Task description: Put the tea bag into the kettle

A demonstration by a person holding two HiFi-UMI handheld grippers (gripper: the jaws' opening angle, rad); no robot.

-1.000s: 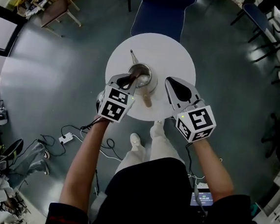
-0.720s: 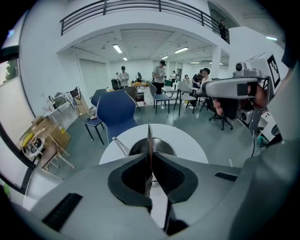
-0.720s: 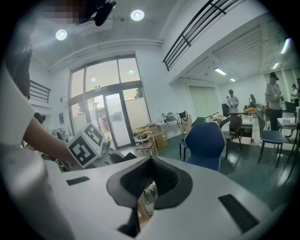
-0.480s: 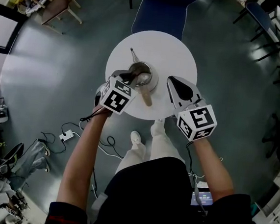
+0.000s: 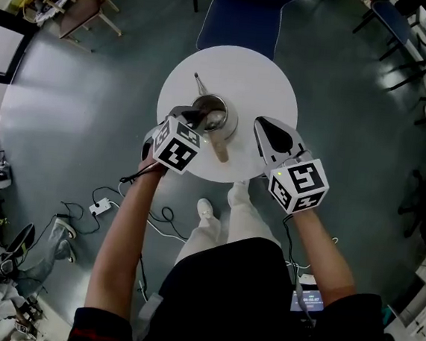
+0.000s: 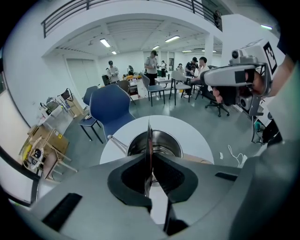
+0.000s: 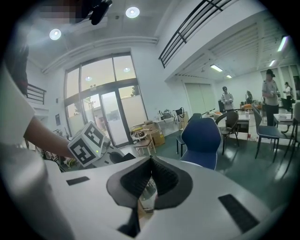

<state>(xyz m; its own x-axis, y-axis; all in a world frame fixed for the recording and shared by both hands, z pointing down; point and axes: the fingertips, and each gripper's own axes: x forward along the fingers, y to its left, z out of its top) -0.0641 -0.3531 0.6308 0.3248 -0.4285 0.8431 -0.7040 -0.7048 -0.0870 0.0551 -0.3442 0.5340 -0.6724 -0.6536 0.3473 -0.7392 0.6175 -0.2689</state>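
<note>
Round white bench [image 5: 262, 88], one blue chair [image 5: 246, 19] drawn up at its far side.

Item 1: steel kettle [image 5: 216, 118], lid off and mouth open, standing left of the bench's centre. Thin spout [image 5: 200, 84] points away from the person; wooden handle [image 5: 220, 150] points back toward them.

Item 2: tea bag [image 6: 149, 140], a thin dark flat piece seen edge-on, held upright over the kettle's open mouth. Whether its lower end dips below the rim cannot be told.

Item 3: left tongs [image 6: 149, 158], tilted steeply down at the kettle's near-left rim, clenched on the tea bag, pads pressing both its faces.

Item 4: right tongs [image 7: 151, 161], held right of the kettle and apart from it, above the bench's near-right edge. Jaws clenched tip to tip, nothing gripped.
</note>
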